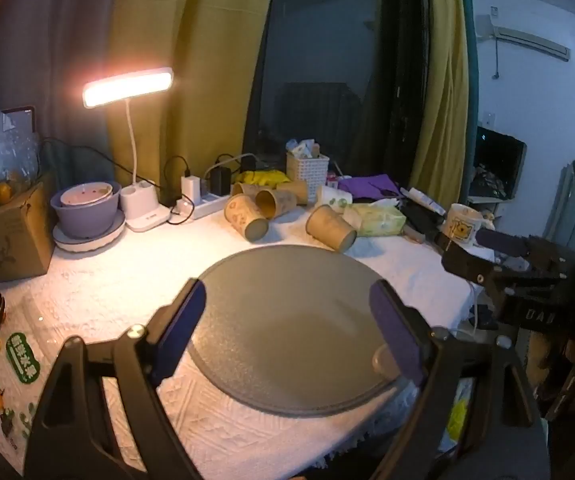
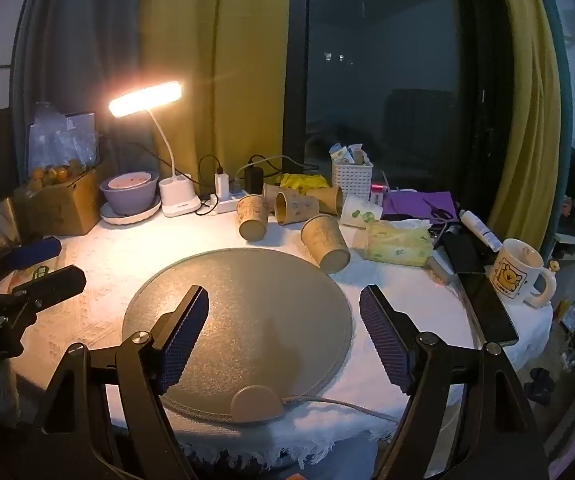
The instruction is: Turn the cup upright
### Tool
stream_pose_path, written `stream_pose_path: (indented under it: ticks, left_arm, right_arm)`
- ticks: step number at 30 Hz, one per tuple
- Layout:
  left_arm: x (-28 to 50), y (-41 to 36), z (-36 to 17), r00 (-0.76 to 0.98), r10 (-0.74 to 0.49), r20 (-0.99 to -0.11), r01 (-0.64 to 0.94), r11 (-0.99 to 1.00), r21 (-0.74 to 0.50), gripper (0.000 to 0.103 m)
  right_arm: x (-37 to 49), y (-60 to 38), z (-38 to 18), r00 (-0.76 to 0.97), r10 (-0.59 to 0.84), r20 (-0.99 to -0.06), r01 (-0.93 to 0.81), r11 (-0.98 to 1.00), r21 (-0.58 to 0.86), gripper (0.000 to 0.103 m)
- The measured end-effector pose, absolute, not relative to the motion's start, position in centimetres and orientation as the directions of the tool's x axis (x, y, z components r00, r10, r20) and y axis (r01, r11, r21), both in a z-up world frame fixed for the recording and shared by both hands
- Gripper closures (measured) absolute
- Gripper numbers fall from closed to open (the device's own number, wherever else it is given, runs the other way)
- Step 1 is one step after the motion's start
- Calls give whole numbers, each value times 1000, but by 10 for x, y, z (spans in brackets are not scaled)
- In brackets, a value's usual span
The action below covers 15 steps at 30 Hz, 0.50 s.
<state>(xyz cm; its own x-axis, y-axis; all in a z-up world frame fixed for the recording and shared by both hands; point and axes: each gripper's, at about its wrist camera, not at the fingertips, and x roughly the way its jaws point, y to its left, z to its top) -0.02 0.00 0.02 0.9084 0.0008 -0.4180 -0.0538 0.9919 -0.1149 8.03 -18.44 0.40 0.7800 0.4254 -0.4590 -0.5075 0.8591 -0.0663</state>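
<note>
— Well, largest item?
— Round grey mat (image 2: 247, 304) on the white tablecloth (image 1: 99, 288); its near edge is hidden by both grippers.
— Grippers?
— Left gripper (image 1: 293, 332) and right gripper (image 2: 283, 336): fingers spread, empty.
— Cup?
— Paper cup (image 2: 325, 242) on its side, touching the mat's far edge; print unreadable.

Lit lamp (image 2: 145, 98), mug (image 2: 515, 278), basket (image 2: 351, 178) w/ clutter.

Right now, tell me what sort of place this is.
Probably a bedroom or dorm desk by a window at night: a lit desk lamp, yellow curtains, and a cluttered cloth-covered table with tipped paper cups.
</note>
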Motion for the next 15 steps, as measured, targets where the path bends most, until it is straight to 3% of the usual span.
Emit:
stream_pose_path:
  ticks: [15]
  left_arm:
    - [-6,3,8,920,1,-392,-53,991,-121,18]
  right_arm:
    - [81,-184,7,768,430,-475,-515,855,-59,22]
